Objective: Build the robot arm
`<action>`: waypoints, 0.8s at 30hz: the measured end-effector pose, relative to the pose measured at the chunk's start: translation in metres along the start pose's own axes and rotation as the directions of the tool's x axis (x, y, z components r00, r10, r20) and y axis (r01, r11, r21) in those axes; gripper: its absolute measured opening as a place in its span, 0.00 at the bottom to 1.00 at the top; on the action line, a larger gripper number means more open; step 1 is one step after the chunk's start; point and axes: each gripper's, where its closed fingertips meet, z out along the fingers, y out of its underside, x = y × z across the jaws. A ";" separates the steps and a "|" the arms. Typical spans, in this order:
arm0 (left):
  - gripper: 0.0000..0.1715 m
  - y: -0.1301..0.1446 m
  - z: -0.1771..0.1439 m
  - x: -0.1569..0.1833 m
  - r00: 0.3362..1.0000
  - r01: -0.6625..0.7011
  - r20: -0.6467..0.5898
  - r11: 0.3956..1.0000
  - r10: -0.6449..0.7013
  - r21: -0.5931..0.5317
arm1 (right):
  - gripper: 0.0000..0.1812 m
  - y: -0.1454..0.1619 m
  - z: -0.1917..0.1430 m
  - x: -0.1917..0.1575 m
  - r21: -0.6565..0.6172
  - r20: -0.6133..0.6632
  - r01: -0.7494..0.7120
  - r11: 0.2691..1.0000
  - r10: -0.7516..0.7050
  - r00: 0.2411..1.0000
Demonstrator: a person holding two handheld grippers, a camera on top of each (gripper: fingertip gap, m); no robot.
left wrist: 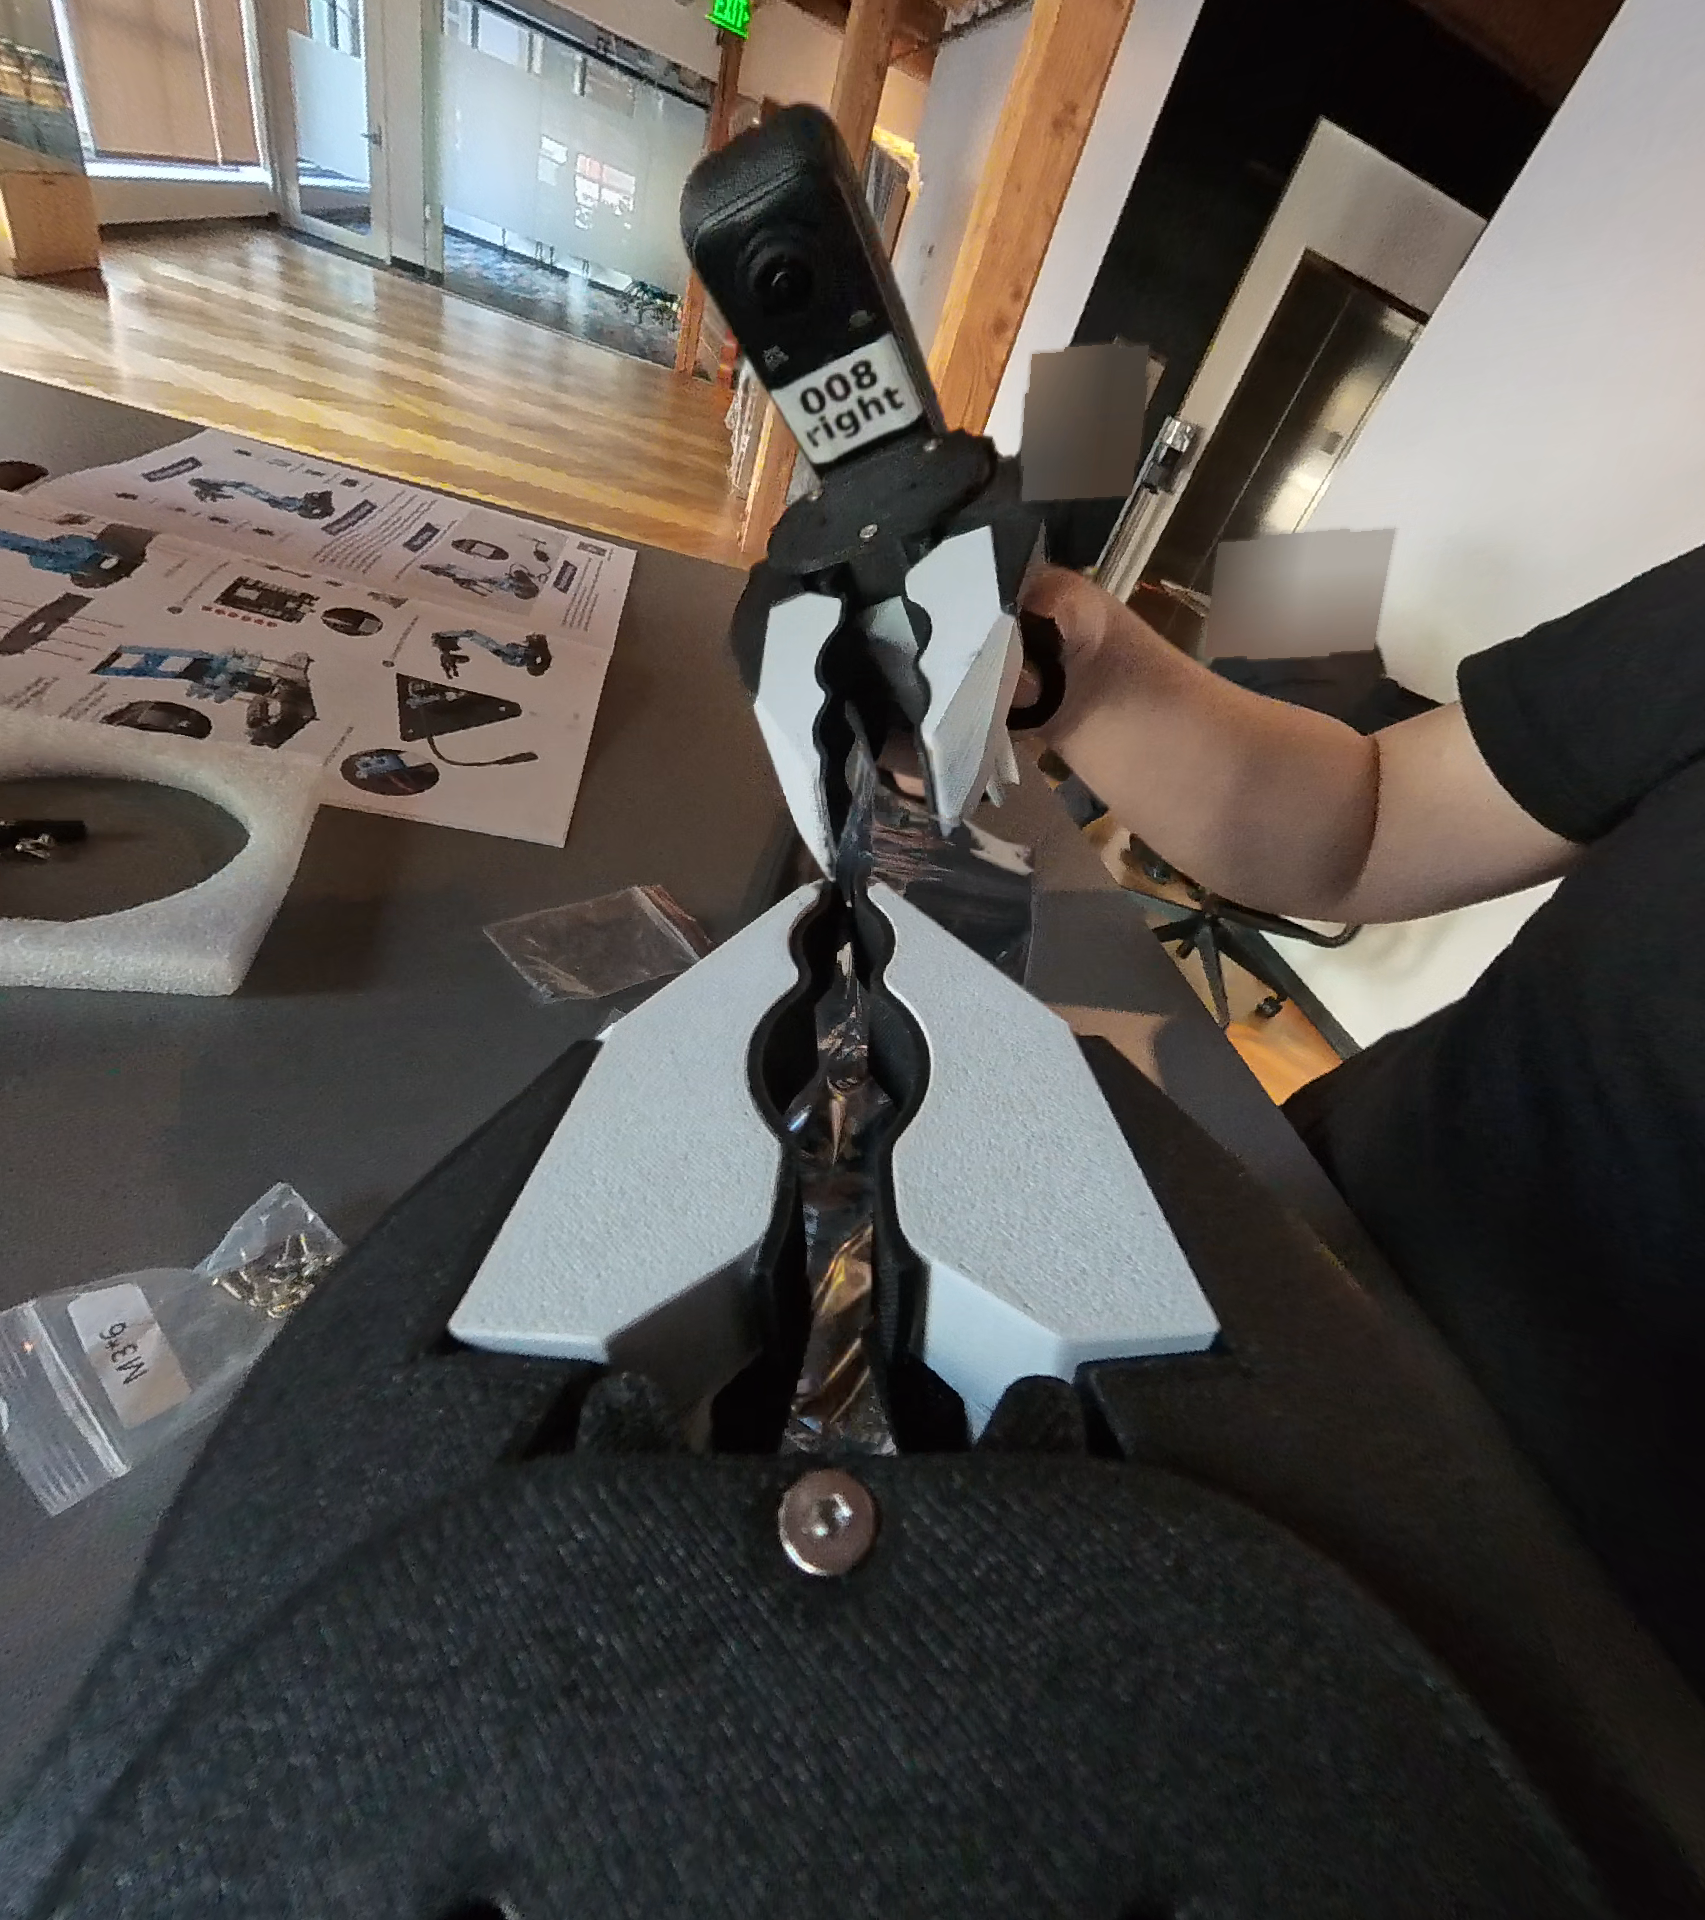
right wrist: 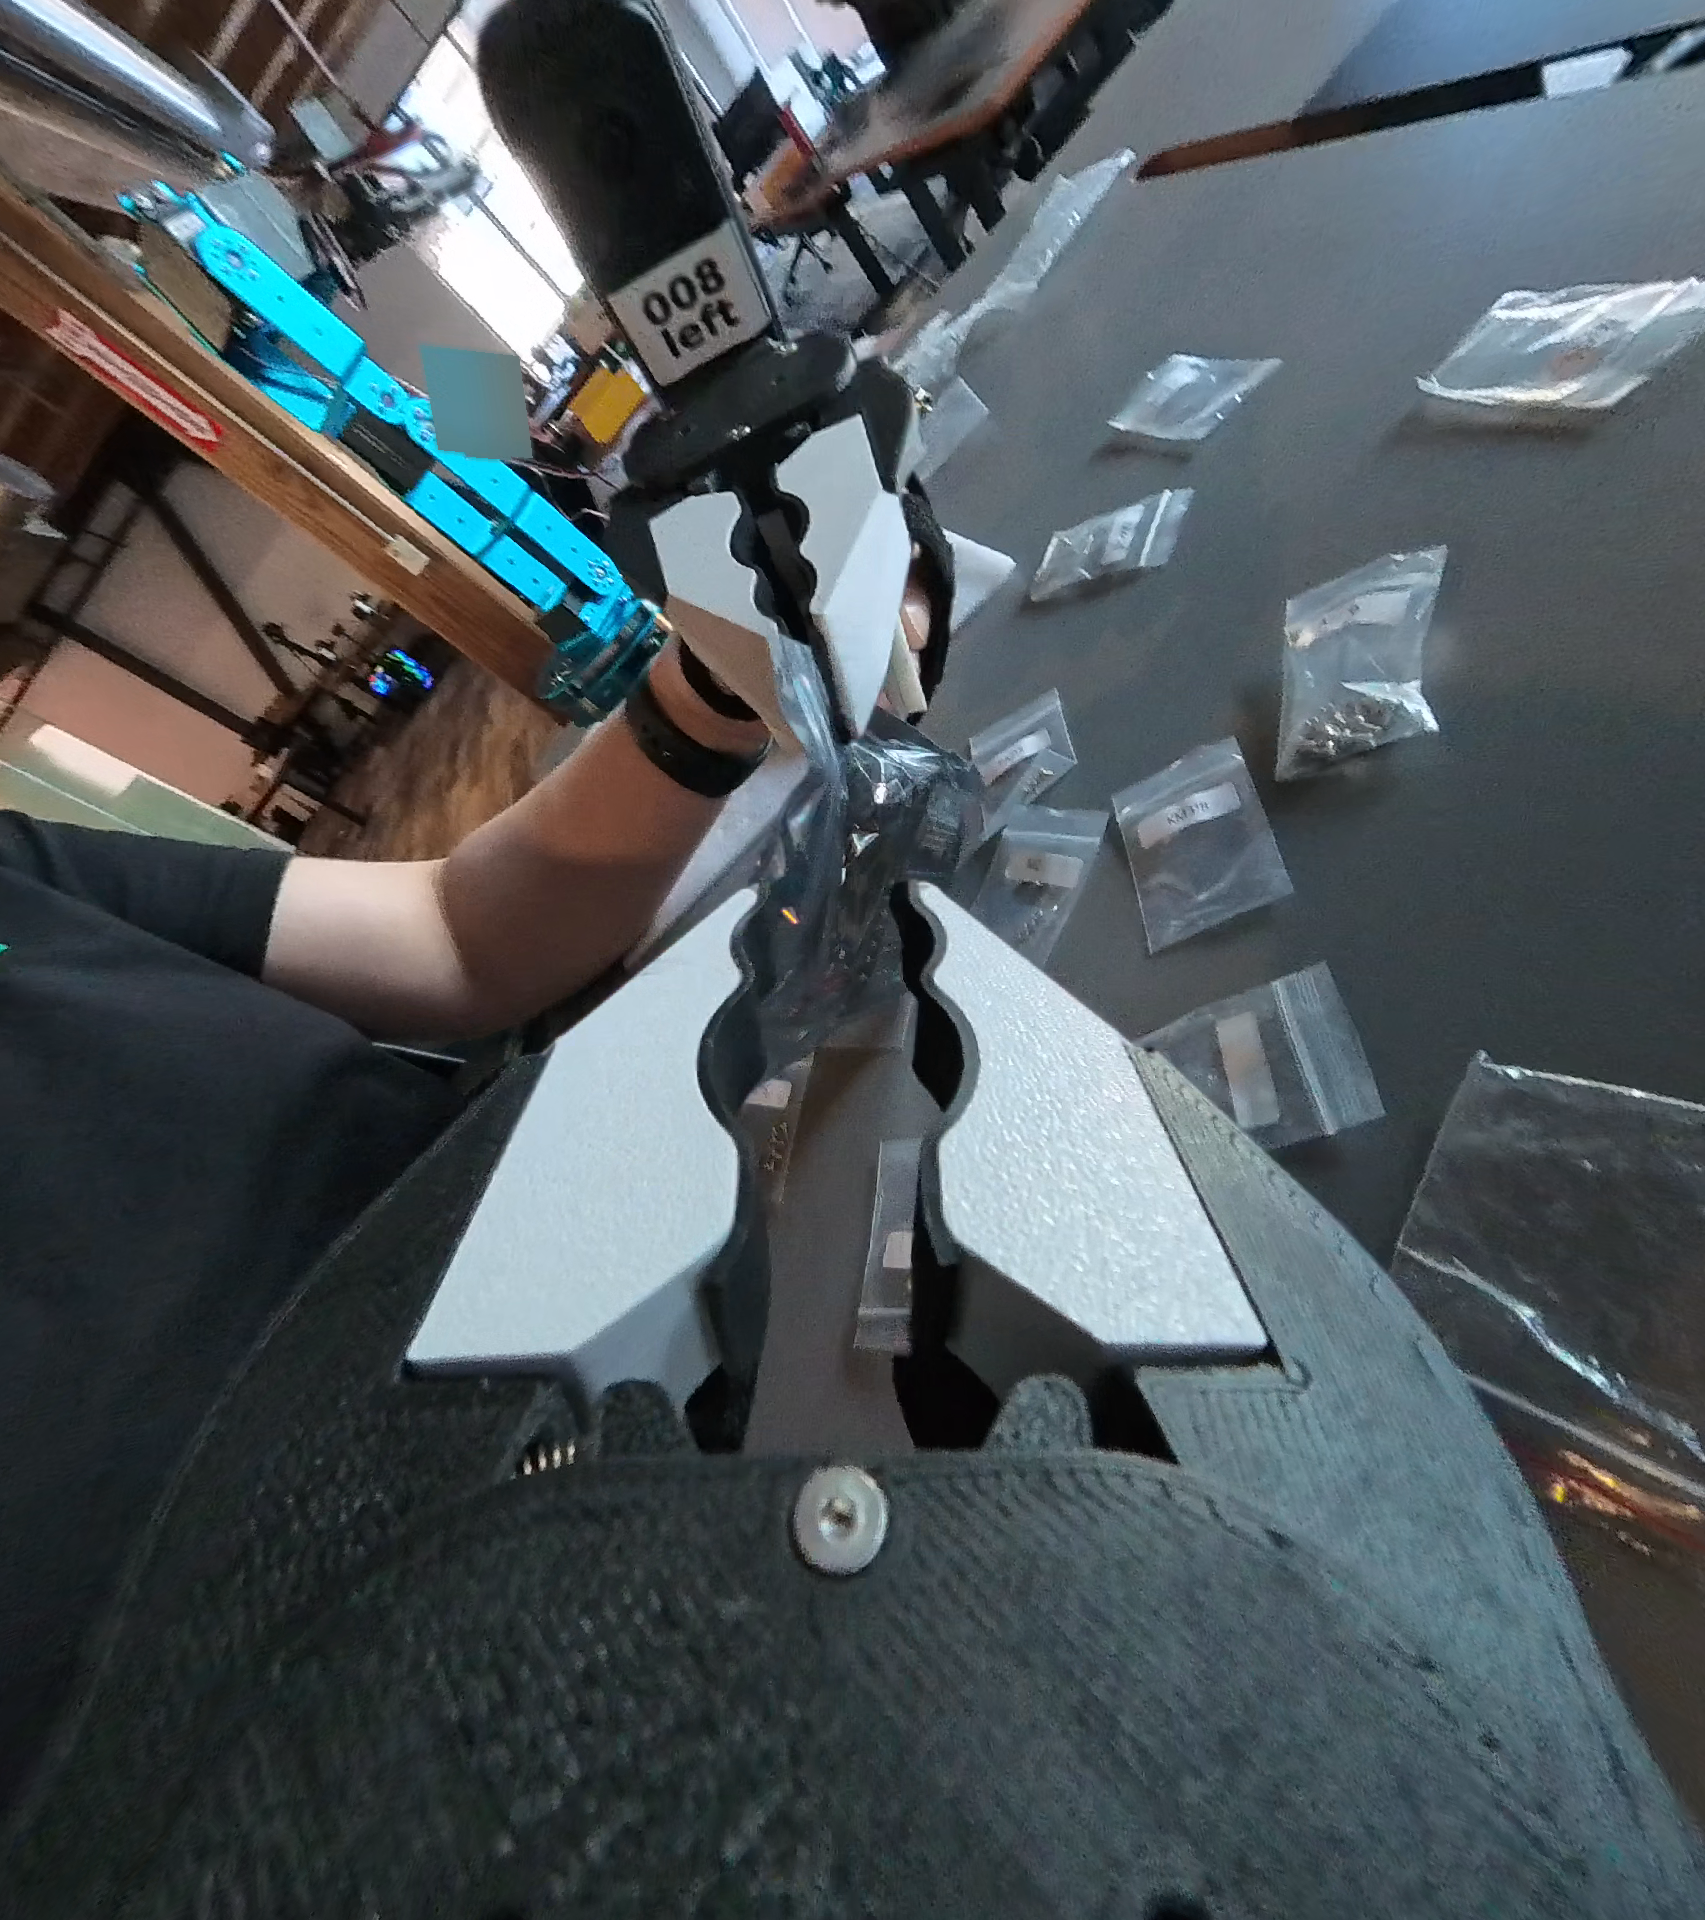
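Note:
My left gripper [left wrist: 853, 899] is shut on a crumpled clear plastic bag [left wrist: 837, 1143], which runs the length of the gap between its white fingers. My right gripper [left wrist: 889, 847] faces it tip to tip and grips the same bag's far end. In the right wrist view, the right gripper [right wrist: 832, 899] holds the bag [right wrist: 817, 966] between its fingertips with the jaws a little apart around its bulk. The left gripper [right wrist: 822, 717] pinches the bag's other end. Something black [right wrist: 931, 821] sits inside the bag. Both grippers are held above the dark table [right wrist: 1450, 468].
An instruction sheet [left wrist: 308, 623], a white foam piece with a round hole [left wrist: 100, 935], a small zip bag of screws [left wrist: 152, 1340] and an empty bag [left wrist: 599, 935] lie on the table. Several small zip bags [right wrist: 1201, 852] and a larger clear bag [right wrist: 1596, 1278] lie right. A blue robot arm [right wrist: 474, 509] stands behind. Both grippers' tips are close together, under 4 cm apart.

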 end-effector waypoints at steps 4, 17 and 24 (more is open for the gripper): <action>0.00 0.002 0.003 -0.001 1.000 0.003 0.010 1.000 -0.003 -0.009 | 0.12 0.004 -0.001 -0.004 -0.053 -0.013 -0.021 0.998 0.020 1.000; 0.00 -0.014 0.005 0.003 0.999 -0.047 0.027 0.999 0.046 0.025 | 0.05 0.010 0.010 -0.008 -0.158 -0.067 -0.188 0.969 0.180 0.981; 0.00 -0.014 0.002 0.001 0.999 -0.035 0.018 0.998 0.035 0.043 | 0.07 -0.017 -0.013 -0.002 0.041 -0.071 -0.182 0.982 0.185 0.980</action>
